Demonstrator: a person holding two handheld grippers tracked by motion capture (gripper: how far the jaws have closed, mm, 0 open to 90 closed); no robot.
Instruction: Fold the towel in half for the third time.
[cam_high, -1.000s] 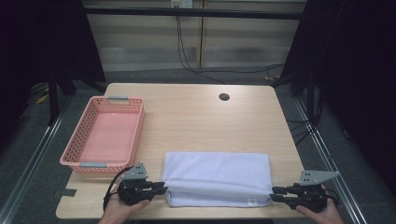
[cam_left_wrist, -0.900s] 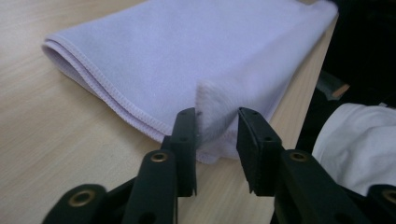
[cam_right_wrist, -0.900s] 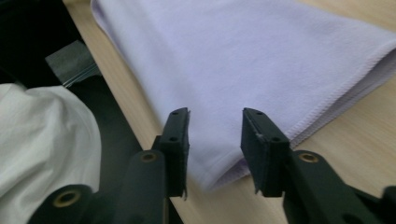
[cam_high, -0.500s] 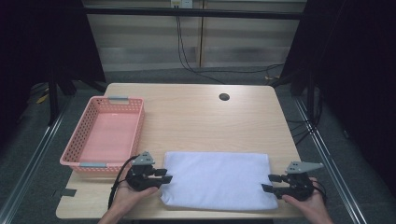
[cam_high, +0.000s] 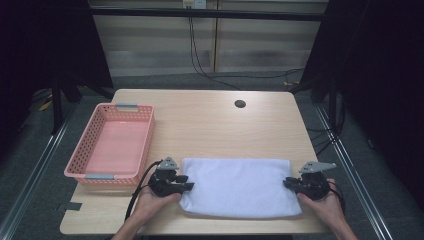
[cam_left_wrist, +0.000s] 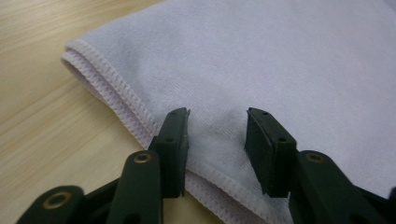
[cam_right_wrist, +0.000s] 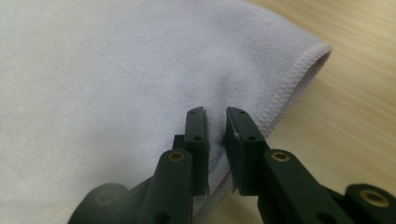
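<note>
At the near edge of the table (cam_high: 210, 125), a folded white towel (cam_high: 237, 186) lies flat between the two hands. The left gripper (cam_high: 186, 182) sits at the towel's left end, its jaws apart and just widened, cloth between them but unpressed. The right gripper (cam_high: 287, 183) is at the right end; its jaws have just been closing and stand narrowly apart with a fold of towel between them. Farther left, the pink basket (cam_high: 87, 145) holds nothing.
</note>
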